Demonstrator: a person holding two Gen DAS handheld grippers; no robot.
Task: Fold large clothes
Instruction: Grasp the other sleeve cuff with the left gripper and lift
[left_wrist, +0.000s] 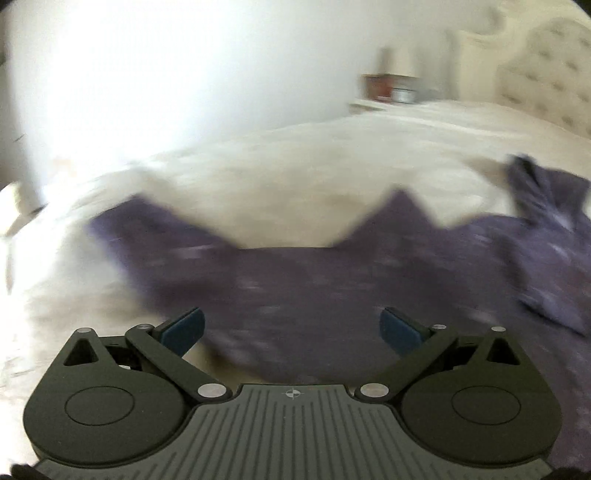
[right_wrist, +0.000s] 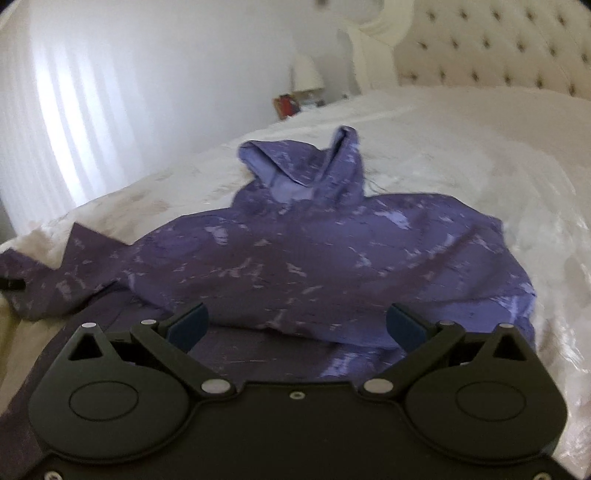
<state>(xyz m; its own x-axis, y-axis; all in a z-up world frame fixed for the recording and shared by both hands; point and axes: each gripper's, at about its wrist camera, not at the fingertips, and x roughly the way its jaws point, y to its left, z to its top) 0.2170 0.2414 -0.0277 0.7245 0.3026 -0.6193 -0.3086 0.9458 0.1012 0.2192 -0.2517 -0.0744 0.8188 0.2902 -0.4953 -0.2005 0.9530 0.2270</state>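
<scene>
A purple hoodie with pale speckles lies spread on a white bed, its hood bunched up at the far end and a sleeve reaching left. In the blurred left wrist view the same hoodie lies just ahead. My left gripper is open and empty above the hoodie's near edge. My right gripper is open and empty, just above the hoodie's near part.
A tufted cream headboard stands at the far right of the bed. A nightstand with a lamp and small items is beyond the bed. A bright curtained wall is on the left.
</scene>
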